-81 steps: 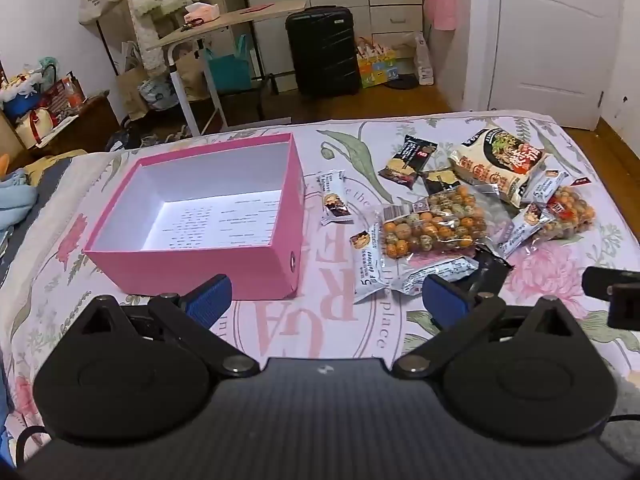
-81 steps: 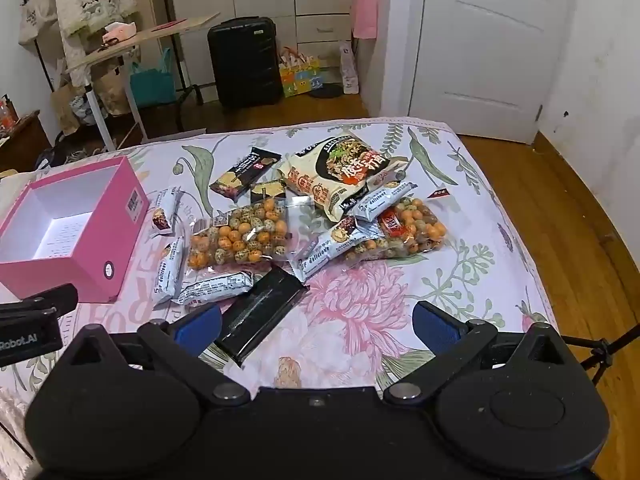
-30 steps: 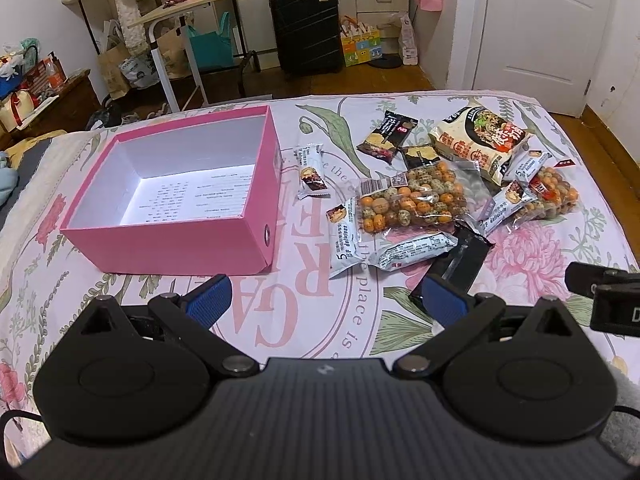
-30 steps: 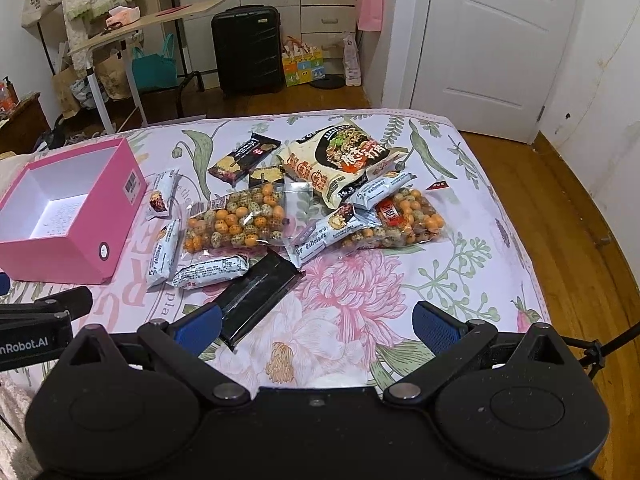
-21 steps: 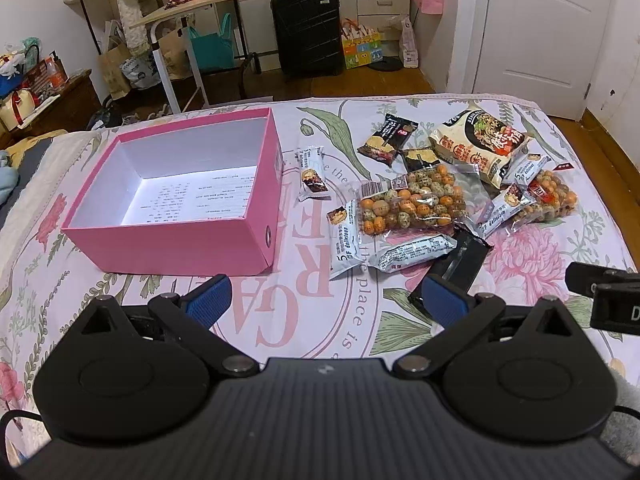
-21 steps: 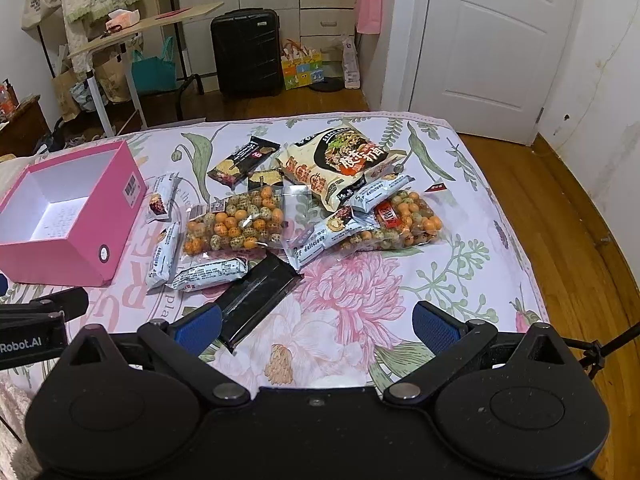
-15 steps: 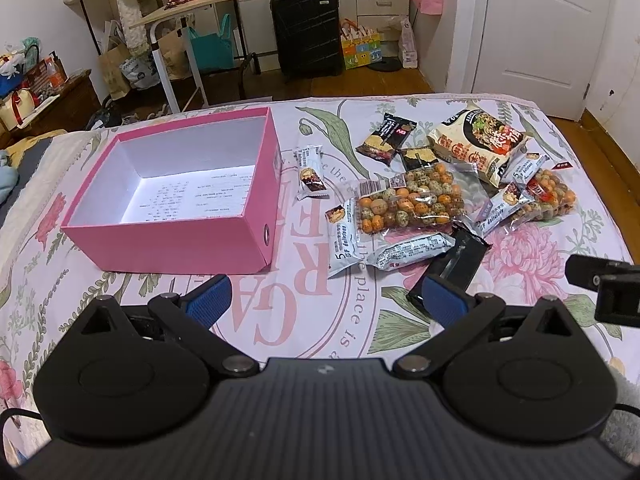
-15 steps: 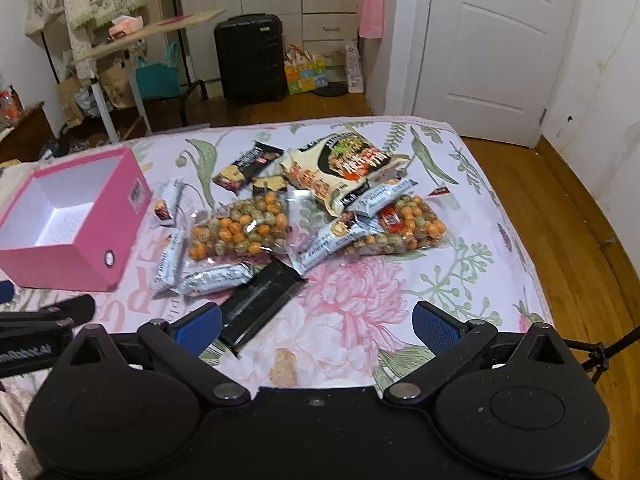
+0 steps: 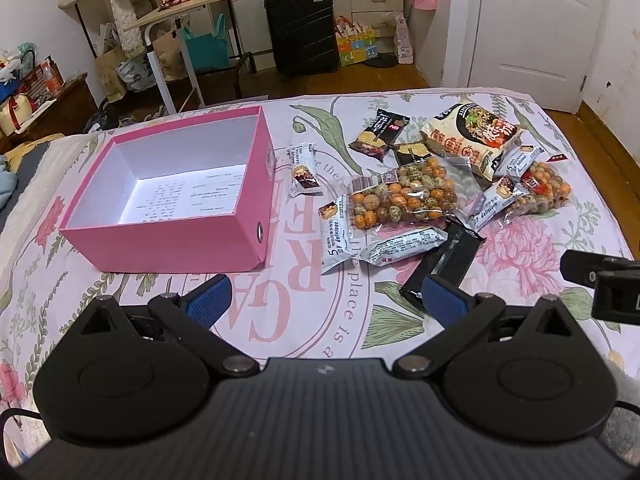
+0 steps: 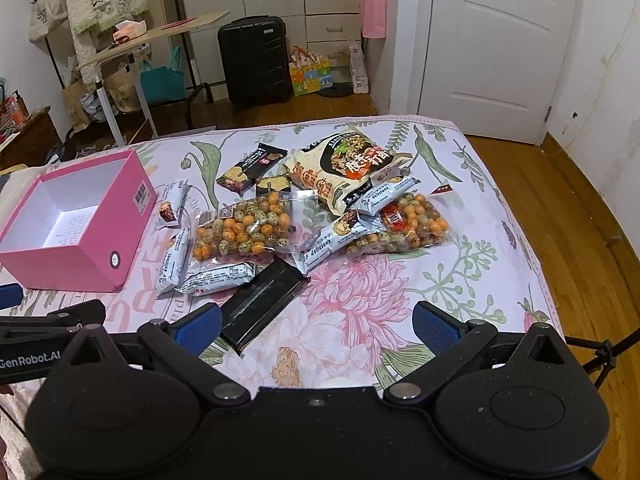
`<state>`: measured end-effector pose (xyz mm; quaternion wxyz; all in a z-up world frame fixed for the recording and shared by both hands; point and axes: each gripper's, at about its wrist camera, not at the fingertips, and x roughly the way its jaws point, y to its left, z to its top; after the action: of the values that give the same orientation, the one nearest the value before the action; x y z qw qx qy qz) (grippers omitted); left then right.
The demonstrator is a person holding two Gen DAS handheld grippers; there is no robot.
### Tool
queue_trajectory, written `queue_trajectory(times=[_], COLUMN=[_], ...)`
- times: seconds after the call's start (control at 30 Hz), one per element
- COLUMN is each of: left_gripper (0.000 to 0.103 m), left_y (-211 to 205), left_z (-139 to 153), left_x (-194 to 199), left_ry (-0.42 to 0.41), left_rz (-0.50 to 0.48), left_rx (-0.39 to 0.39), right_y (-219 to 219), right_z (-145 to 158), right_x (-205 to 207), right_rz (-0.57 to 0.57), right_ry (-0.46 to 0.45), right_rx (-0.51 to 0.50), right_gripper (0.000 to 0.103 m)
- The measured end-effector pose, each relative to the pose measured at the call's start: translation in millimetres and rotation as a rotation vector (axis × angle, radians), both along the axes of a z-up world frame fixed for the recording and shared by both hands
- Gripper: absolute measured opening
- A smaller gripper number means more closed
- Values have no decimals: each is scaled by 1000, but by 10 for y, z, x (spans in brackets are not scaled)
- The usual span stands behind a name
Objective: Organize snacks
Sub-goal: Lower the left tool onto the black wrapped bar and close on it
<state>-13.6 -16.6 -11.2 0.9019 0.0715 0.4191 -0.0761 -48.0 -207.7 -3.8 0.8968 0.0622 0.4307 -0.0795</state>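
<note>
Holding both tools wide apart and empty, you had the left gripper (image 9: 324, 298) and the right gripper (image 10: 316, 326) low over the near part of the bed, with nothing between the fingers. The snacks lay in a loose heap right of the pink box (image 9: 160, 240), which stood open and had no snack inside.

The risk, as I judged it, was in the heap itself. The black packet (image 10: 260, 300) lay nearest to your right tool, and its far end touched a white bar (image 10: 218, 276) and reached under a bag of coated nuts (image 10: 244, 230). A pull there could have dragged the neighbours. The glossy wrappers looked slippery, so a shallow pinch could have slid off.

The floral bedsheet (image 10: 460, 264) was soft, so a hard press down could have sunk and tilted the box. On the far side stood a black suitcase (image 10: 254, 66), a folding desk (image 10: 152, 40) and a closed white door (image 10: 492, 48).
</note>
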Motion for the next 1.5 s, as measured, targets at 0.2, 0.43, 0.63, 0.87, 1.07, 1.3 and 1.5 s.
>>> queue_trajectory(times=[0.2,0.43,0.63,0.87,1.07,1.3,1.5], left_gripper=[103,103,102,101,99,80,61], left_y=[-10,-62,-46,-44,-170,-329,-401], left_z=[8,-30,-185,-502,-1006,-1541,-1524], left_x=[-1,5,144,461,745,785,704], left_ry=[1,13,56,100,196,340,254], left_rz=[-3,-12,23,80,85,144,134], left_rx=[1,12,-32,-88,-235,-340,-342], right_y=[-1,-2,-47,-344,-527,-512,-539], right_z=[-1,38,131,-334,-935,-1214,-1480], right_x=[-2,-5,164,693,1141,1385,1450], right_rz=[-2,8,244,382,417,456,406], right_ry=[1,-11,-90,-151,11,30,73], right_rx=[1,-24,-86,32,225,213,267], right_gripper=[103,103,103,103,71,65,57])
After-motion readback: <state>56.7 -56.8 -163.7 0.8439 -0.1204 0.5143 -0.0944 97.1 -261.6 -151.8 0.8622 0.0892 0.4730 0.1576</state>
